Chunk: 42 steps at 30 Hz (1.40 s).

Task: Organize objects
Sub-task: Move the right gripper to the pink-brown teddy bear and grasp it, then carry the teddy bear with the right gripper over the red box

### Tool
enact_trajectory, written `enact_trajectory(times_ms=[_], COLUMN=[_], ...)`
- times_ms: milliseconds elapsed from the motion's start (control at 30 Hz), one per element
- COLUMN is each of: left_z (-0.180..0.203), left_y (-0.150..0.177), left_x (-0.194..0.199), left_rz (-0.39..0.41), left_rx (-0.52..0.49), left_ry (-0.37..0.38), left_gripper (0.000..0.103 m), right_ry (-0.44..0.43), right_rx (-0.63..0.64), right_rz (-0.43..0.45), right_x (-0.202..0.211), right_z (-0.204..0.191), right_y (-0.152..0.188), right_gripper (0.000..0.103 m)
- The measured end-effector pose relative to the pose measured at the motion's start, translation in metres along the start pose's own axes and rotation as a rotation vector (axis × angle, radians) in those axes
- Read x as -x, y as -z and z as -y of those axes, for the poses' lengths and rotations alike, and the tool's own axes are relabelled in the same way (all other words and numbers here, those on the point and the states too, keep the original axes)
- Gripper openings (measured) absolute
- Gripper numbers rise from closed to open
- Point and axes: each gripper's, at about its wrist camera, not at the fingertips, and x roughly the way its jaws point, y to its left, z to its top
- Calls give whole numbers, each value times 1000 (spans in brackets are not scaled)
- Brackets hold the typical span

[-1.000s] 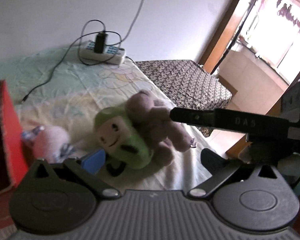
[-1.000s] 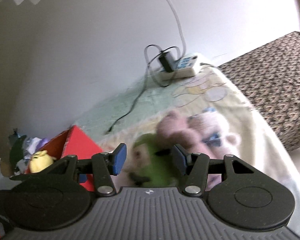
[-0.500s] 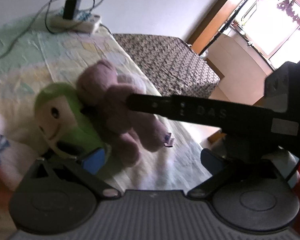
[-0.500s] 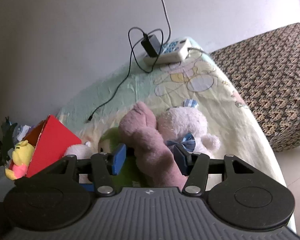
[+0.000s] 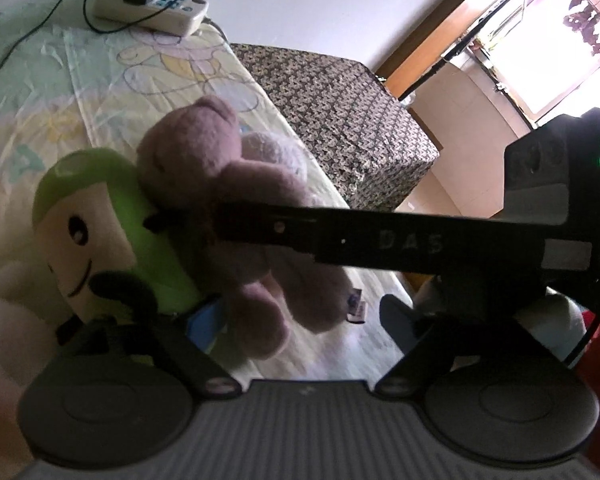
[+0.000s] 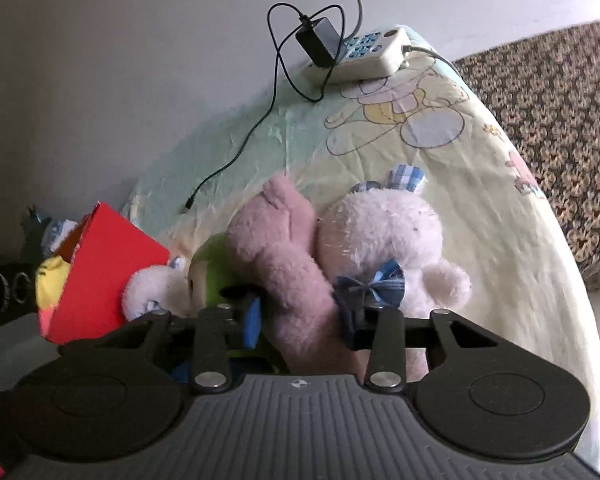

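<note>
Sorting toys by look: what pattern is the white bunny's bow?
Blue checked bow, on the white bunny; clearest in the right wrist view.

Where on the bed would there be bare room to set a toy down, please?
Free: the sheet between the power strip and the toys. Crowded: pink bear, white bunny and green plush packed beside the red box.

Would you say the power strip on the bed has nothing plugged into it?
No, a black adapter is plugged into the white power strip, and its thin black cable trails across the bedsheet.
</note>
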Motion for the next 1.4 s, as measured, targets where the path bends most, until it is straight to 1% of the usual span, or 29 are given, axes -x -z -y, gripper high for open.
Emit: enact_trajectory(times_ms=[67, 167, 200, 267, 300, 400, 433, 467, 500, 600, 733, 833, 933, 1033, 1133, 1233, 1333, 1400], left_z=[1, 3, 4, 6, 6, 11, 13, 17, 20, 32, 44, 52, 61, 63, 57, 47, 34, 25], left_y=[0, 1, 1, 3, 4, 10, 12, 15, 17, 24, 31, 35, 39, 43, 48, 52, 55, 57], left_x=[-1, -5, -6, -5, -4, 2, 3, 6, 9, 19, 36, 57, 83, 110, 138, 165, 191, 206], left_rz=[-4, -20, -25, -31, -34, -42, -45, -46, -44, -31, 1, 39, 90, 145, 198, 248, 294, 312], left_rx=[-13, -39, -44, -55, -59, -70, -80, -91, -103, -145, -183, -217, -263, -293, -297, -299, -299, -295], left_ry=[9, 13, 18, 20, 25, 48, 55, 65, 67, 67, 72, 74, 58, 29, -2, -49, -112, -145], left_gripper=[76, 69, 68, 60, 59, 51, 46, 38, 36, 36, 36, 36, 36, 36, 36, 36, 36, 36], right_ry=[-18, -33, -30, -24, -24, -27, -31, -40, -46, -30, -46, -71, -114, -167, -227, -294, -353, -386], right_rx=[-20, -23, -20, -25, -33, -47, -50, -57, -59, -37, -60, -59, -52, -44, -30, -17, 1, 9], right_rz=[0, -11, -11, -2, 1, 12, 13, 11, 9, 32, 72, 107, 142, 161, 170, 168, 157, 146], right_x=[5, 10, 12, 17, 20, 30, 33, 36, 39, 49, 66, 80, 91, 95, 91, 81, 65, 52], right_z=[3, 2, 1, 0, -1, -4, -6, -8, -11, -22, -30, -41, -55, -72, -92, -113, -137, -154], right_y=[0, 2, 3, 6, 8, 13, 15, 17, 20, 27, 34, 37, 36, 32, 27, 20, 13, 8], right_gripper=[35, 32, 32, 32, 32, 31, 31, 31, 31, 30, 30, 30, 30, 30, 30, 30, 30, 30])
